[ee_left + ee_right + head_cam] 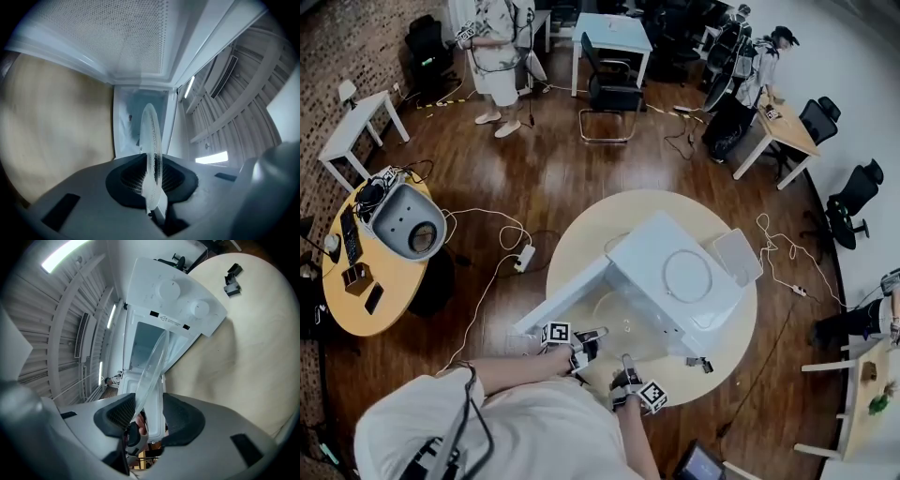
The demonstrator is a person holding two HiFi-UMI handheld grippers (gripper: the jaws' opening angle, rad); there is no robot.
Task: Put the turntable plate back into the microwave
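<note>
Only one turntable plate (152, 154) is in view, a clear glass disc seen edge-on in both gripper views, and it is outside the microwave (675, 281), held up just in front of the open cavity (145, 345). Two tongs work on it. The left tongs (151, 180) are pinched on its rim, both ribbed pads pressed against the glass. The right tongs (147, 416) are spread: the plate (152, 369) passes between them and lies against one pad while the other pad stands clear of it. In the head view the left tongs (595, 335) and the right tongs (626, 364) sit side by side at the near edge of the one round worktop (581, 234), with the plate (617, 317) showing only as a faint glassy arc beyond them. The single microwave is white, its one door (562, 300) swung wide open toward the left, the door's perforated panel (117, 37) filling the top of the left gripper view. Two round knobs (167, 288) sit on its control panel. One flat white box (737, 255) rests on the worktop just beside the microwave, and two small dark pieces (231, 280) lie close together near the worktop's edge.
</note>
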